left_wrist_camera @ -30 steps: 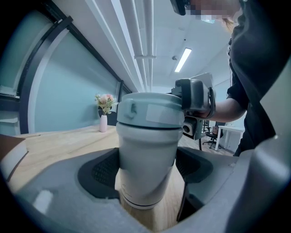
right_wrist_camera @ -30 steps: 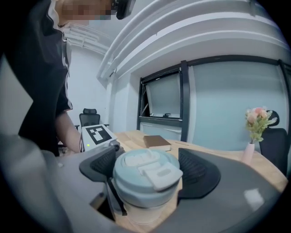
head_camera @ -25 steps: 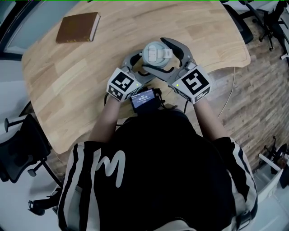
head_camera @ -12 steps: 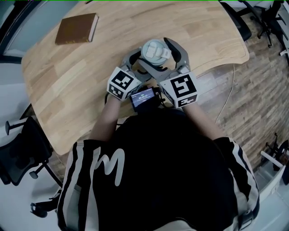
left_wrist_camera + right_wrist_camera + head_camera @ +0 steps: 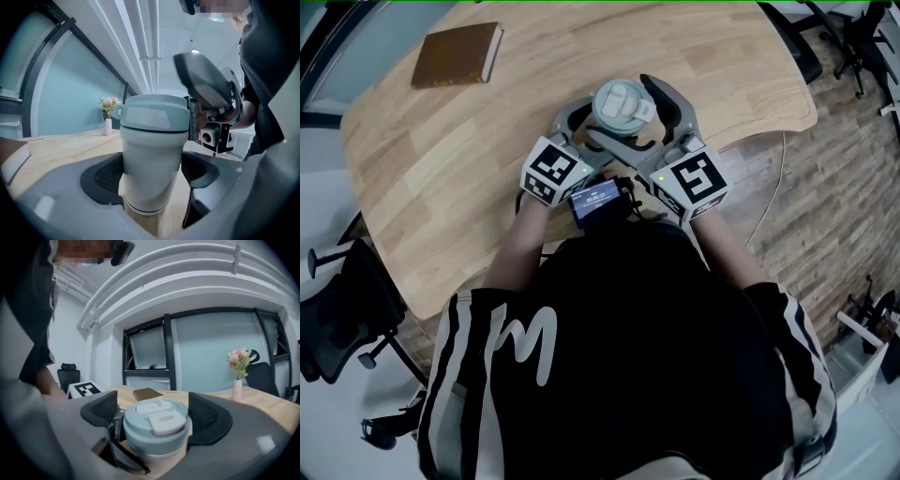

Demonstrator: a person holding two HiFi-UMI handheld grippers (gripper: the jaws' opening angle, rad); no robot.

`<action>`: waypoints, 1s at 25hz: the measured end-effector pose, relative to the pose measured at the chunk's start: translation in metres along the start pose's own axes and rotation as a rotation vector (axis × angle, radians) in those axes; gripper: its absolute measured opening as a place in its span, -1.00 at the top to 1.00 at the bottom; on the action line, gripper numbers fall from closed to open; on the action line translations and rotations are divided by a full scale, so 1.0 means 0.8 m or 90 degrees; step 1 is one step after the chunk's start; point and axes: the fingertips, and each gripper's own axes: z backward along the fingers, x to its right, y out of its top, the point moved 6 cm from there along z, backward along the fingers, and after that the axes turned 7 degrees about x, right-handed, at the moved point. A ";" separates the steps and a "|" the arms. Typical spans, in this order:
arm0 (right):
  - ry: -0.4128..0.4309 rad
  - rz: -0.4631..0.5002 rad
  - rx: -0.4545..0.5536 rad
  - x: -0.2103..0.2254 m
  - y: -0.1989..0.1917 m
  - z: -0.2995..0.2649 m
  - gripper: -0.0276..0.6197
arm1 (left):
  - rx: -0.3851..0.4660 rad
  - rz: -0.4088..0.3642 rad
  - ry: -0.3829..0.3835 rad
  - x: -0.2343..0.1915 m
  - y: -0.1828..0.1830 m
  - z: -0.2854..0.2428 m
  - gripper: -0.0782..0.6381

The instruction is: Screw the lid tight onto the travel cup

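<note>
A pale blue-grey travel cup (image 5: 619, 105) stands upright on the wooden table (image 5: 459, 159) with its lid (image 5: 157, 420) on top. My left gripper (image 5: 589, 131) is shut on the cup's white body (image 5: 152, 159), a dark pad pressed against each side. My right gripper (image 5: 643, 120) comes in higher, with its jaws around the lid. The right pad (image 5: 208, 420) touches the lid's rim. A narrow gap shows between the lid and the left pad (image 5: 101, 411), so this gripper is open. In the left gripper view, the right gripper (image 5: 211, 93) hangs just behind the cup.
A brown book (image 5: 457, 54) lies at the table's far left. A small vase of flowers (image 5: 237, 376) stands near the table's far end. A phone-like screen (image 5: 597, 202) sits between my wrists. A black office chair (image 5: 342, 309) stands left of the table, and the table's edge runs just right of the cup.
The right gripper swung left around the lid, then came partway back to the right. The left gripper and the cup stayed where they were.
</note>
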 end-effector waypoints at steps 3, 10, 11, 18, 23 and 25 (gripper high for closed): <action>0.120 -0.030 0.032 0.011 0.009 0.008 -0.50 | -0.001 0.006 -0.002 0.001 0.000 0.001 -0.32; 0.378 0.038 -0.043 0.032 0.025 -0.007 -0.52 | 0.004 0.005 -0.007 0.000 0.002 -0.001 -0.32; 0.415 0.049 -0.058 0.031 0.022 -0.010 -0.52 | 0.004 0.006 -0.008 0.001 0.002 -0.001 -0.32; 0.530 0.056 -0.127 0.026 0.008 -0.027 -0.49 | 0.009 0.006 -0.009 0.001 0.003 0.000 -0.32; 0.491 0.044 -0.107 0.027 0.006 -0.028 -0.38 | 0.010 0.005 -0.006 0.001 0.002 0.000 -0.32; 0.460 0.044 -0.098 0.026 0.006 -0.026 -0.37 | 0.009 0.005 -0.004 0.001 0.002 0.000 -0.32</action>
